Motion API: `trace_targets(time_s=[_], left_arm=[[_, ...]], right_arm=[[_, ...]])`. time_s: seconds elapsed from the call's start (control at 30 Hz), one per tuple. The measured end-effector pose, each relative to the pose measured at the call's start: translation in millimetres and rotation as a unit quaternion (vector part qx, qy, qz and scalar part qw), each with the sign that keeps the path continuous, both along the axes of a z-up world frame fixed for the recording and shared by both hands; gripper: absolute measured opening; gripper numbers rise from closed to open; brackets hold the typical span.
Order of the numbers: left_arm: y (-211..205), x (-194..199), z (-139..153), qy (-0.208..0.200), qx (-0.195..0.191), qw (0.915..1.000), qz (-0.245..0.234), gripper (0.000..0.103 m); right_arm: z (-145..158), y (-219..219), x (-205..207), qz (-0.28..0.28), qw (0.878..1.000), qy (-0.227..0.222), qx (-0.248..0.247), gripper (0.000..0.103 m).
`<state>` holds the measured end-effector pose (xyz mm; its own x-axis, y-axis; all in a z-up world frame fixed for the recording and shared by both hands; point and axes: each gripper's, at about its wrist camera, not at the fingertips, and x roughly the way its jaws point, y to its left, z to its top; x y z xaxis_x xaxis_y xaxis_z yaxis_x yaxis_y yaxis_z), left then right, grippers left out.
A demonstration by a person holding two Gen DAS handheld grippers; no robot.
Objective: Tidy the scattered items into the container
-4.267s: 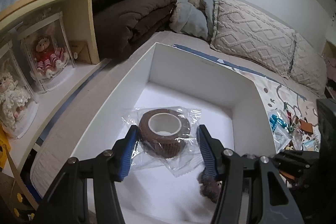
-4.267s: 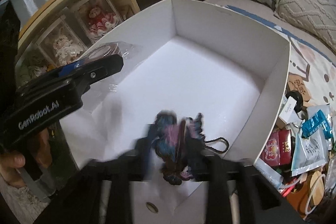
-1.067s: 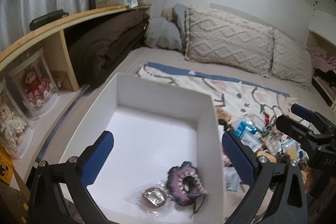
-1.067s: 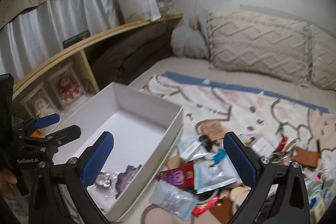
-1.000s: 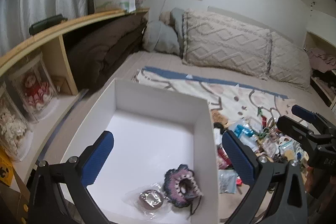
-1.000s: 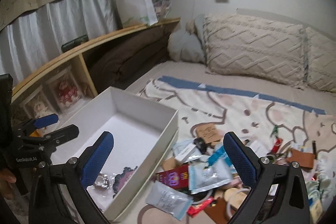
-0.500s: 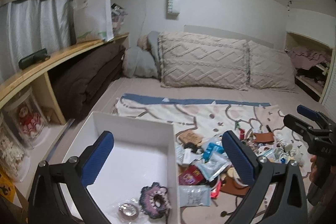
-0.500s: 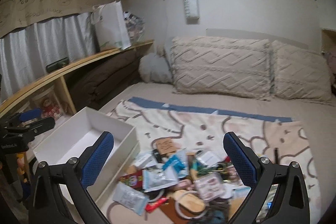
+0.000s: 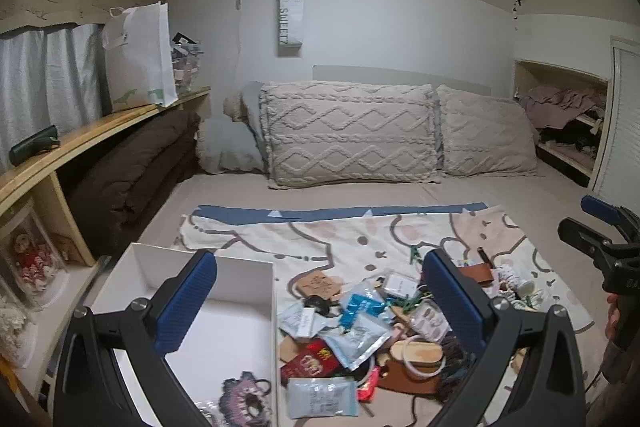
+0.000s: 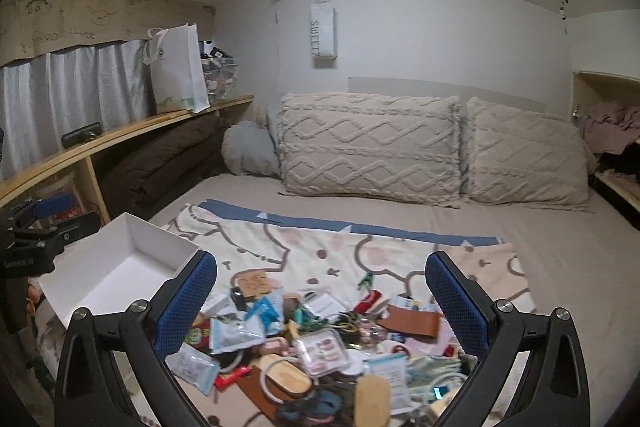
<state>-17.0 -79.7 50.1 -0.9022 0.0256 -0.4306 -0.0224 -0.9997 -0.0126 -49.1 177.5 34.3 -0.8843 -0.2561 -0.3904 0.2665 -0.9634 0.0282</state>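
A white box (image 9: 260, 291) sits on the bed at lower left; it also shows in the right wrist view (image 10: 160, 239). Inside it lies a purple crocheted piece (image 9: 244, 403). A heap of scattered packets, tags and cords (image 9: 360, 331) lies on the patterned blanket to the right of the box, also seen in the right wrist view (image 10: 312, 343). My left gripper (image 9: 320, 295) is open and empty, raised above the box's right wall and the heap. My right gripper (image 10: 320, 299) is open and empty, raised above the heap.
A wooden shelf (image 9: 100, 131) with a white bag and a folded brown blanket (image 9: 132, 175) runs along the left. Two knit pillows (image 9: 352, 135) lean at the bed's head. The blanket (image 9: 360, 227) covers the bed's middle. A cupboard nook (image 9: 560, 123) is at right.
Both grippers have pulled back and up from the box, open and empty. The tape roll and crocheted piece stay in the box. The views now take in the whole bed.
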Motion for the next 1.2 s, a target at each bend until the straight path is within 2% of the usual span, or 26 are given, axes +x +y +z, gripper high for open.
trace_targets(time_s=[0.2,0.5,0.6,0.73,1.2], left_arm=[[20.6,-6.6,-11.7,0.005,0.008,0.9999,-0.011,0.103],[38.5,-10.6,-21.9,0.018,0.012,0.9994,-0.026,0.103],[39.1,-9.4,-25.9,0.018,0.018,0.9991,-0.034,0.103],[42.1,-4.9,-31.0,0.029,0.004,0.9992,-0.029,0.103],[45.7,-2.1,-42.4,0.035,0.007,0.9988,-0.032,0.103]], right_arm=[[-4.2,19.6,5.7,-0.041,0.999,0.022,0.016,0.103],[-18.9,39.1,9.5,-0.079,0.996,0.027,0.001,0.103],[-22.7,40.9,12.4,-0.078,0.996,0.032,-0.004,0.103],[-27.4,39.6,16.2,-0.082,0.996,0.043,0.003,0.103],[-37.8,55.1,24.5,-0.080,0.994,0.050,-0.048,0.103]])
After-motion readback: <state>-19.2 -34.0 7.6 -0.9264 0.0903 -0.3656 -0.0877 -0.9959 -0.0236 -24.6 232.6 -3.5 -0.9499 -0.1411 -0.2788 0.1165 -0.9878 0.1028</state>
